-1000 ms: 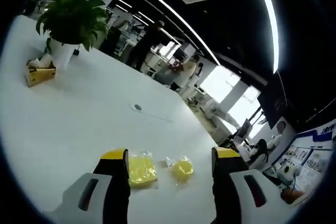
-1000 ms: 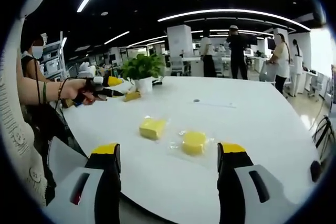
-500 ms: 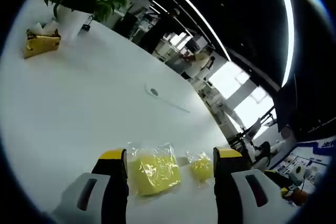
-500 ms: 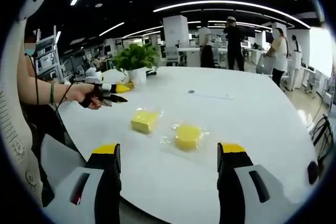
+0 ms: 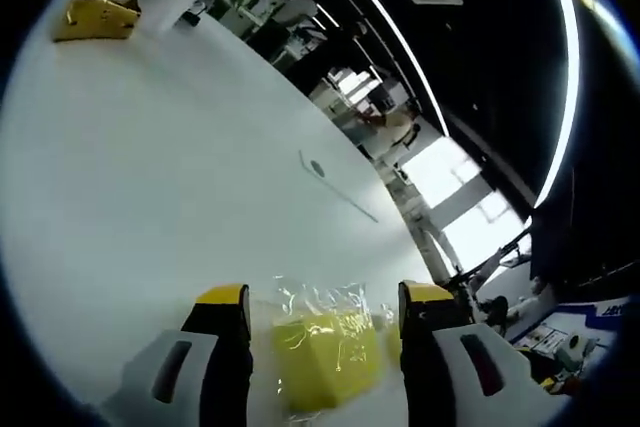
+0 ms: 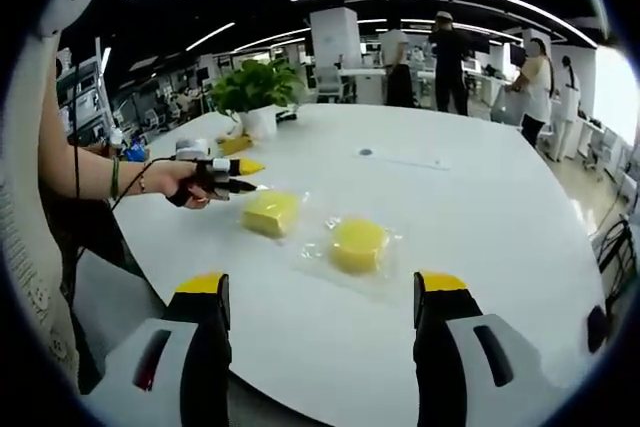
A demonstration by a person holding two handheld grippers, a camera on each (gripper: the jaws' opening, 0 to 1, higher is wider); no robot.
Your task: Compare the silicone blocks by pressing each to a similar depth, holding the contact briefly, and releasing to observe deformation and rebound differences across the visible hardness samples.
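Presently: left hand-held gripper (image 5: 322,302), jaws spread, empty, with the bagged square silicone block (image 5: 325,359) just ahead between its tips, likely lined up for a first press. Right hand-held gripper (image 6: 323,289), jaws also apart and empty, hangs back over the near desk (image 6: 480,217) edge. Round silicone block (image 6: 355,243) lies just beside the square one. Open desk all round; plant (image 6: 252,87) and tissue box (image 5: 93,15) well beyond.

Two bagged blocks on tabletop (image 6: 480,217): square block (image 6: 270,212) left, round block (image 6: 357,244) right, just beside. Potted plant (image 6: 255,97) behind, well apart.
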